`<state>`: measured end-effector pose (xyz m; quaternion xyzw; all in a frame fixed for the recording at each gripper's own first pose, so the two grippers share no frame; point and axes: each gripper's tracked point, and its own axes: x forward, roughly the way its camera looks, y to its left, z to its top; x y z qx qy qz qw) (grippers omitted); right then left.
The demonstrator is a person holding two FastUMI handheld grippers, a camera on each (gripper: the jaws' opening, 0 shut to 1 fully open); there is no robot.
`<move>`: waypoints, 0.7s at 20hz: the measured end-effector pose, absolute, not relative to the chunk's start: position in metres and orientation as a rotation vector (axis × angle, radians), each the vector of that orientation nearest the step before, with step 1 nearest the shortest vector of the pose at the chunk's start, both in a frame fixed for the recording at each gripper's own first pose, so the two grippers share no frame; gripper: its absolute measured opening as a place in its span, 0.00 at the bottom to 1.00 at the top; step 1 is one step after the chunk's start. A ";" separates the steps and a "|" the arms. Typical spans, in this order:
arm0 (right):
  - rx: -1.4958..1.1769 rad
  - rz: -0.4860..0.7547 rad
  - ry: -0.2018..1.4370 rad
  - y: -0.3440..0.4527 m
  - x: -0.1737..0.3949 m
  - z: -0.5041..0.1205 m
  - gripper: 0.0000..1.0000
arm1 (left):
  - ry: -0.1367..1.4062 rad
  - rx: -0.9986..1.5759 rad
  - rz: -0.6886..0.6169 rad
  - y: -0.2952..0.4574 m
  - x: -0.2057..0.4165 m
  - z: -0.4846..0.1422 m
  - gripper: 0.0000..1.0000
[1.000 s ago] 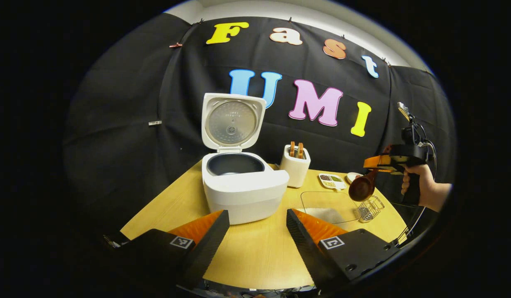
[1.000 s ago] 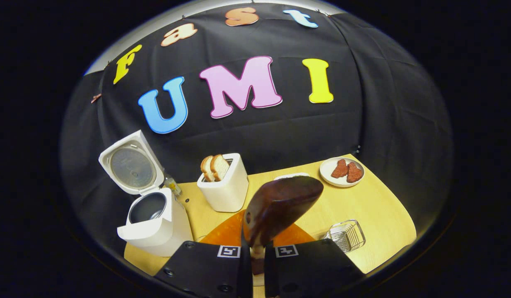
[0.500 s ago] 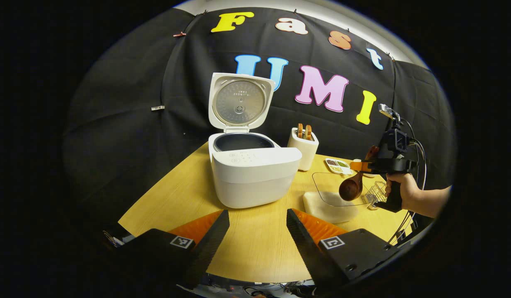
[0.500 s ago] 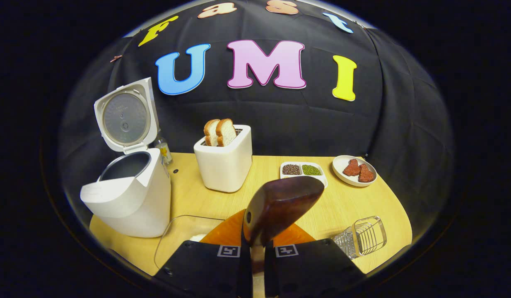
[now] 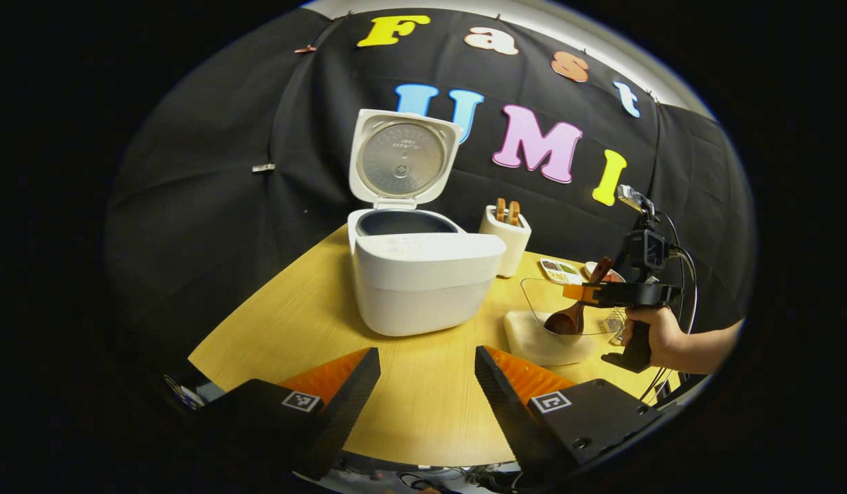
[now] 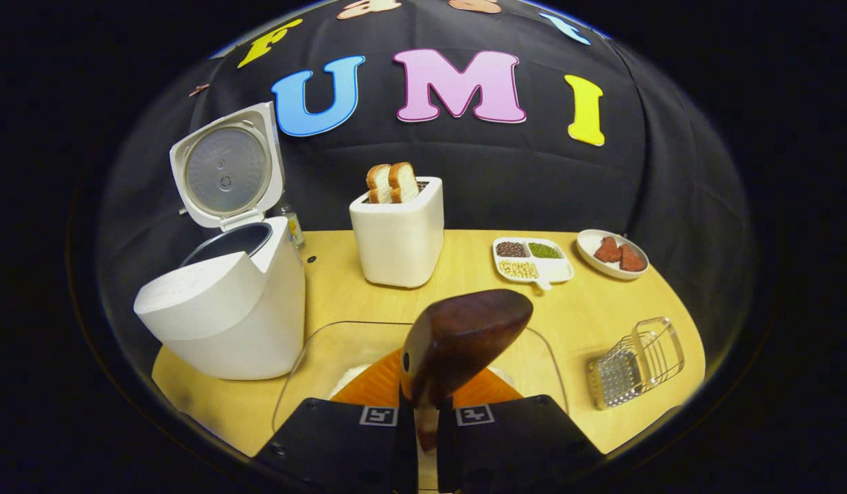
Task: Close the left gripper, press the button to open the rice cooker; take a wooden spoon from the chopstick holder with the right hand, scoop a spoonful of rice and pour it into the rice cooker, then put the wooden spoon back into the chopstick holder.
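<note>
We see the right gripper (image 6: 419, 418) with jaws clamped on the wooden spoon (image 6: 461, 343), its bowl over the rice in the clear container (image 5: 548, 322). The left gripper (image 5: 423, 384) has its jaws wide apart and empty near the open rice cooker (image 5: 423, 274). The print on the cooker's lid is too small to read.

The left tool (image 5: 427, 384) hangs at the near edge, its two fingers spread well apart and gripping nothing. The right tool (image 6: 423, 429) has its fingers drawn almost together, with only a narrow slit between them. Far right in the left gripper view, a hand (image 5: 653, 333) grips the right tool's handle, forearm reaching in from the right.
</note>
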<state>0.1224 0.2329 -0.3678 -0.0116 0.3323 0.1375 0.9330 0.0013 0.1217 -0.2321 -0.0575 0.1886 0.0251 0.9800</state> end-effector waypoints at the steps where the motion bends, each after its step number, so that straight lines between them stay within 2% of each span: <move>1: -0.003 0.279 0.689 0.238 0.119 -0.368 0.16 | 0.382 -0.127 0.068 0.127 -0.001 -0.234 0.96; 7: 0.173 0.260 0.771 0.258 0.104 -0.369 0.16 | 0.386 -0.170 0.115 0.142 -0.013 -0.238 0.96; 14: 0.460 0.145 0.899 0.247 0.102 -0.369 0.16 | 0.379 -0.195 0.091 0.131 -0.014 -0.233 0.96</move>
